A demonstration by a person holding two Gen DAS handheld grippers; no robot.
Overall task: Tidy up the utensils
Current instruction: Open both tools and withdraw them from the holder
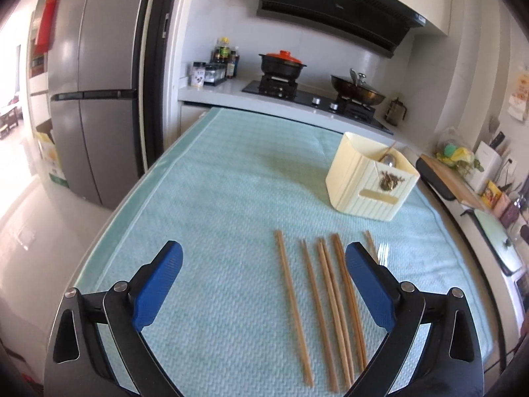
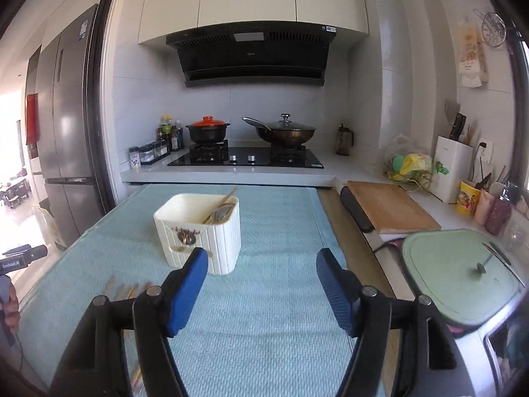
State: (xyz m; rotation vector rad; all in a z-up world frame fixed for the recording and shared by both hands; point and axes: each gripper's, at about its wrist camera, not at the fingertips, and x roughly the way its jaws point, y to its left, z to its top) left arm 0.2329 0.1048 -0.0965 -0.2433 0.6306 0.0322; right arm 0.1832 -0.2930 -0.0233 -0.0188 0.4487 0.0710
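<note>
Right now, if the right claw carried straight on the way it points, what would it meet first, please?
Probably the light blue woven cloth just right of the cream ribbed plastic utensil holder; the open right claw holds nothing, though depth is uncertain.

A table [image 1: 109,231] carries the things, covered by a pale teal textured cloth [image 1: 231,182] that reaches nearly to its edges. On the cloth lie several wooden chopsticks [image 1: 325,304], roughly parallel and lengthwise (two of them touching or crossing). Well apart from them, further back, stands a cream ribbed utensil holder [image 1: 367,182], upright on the cloth.
</note>
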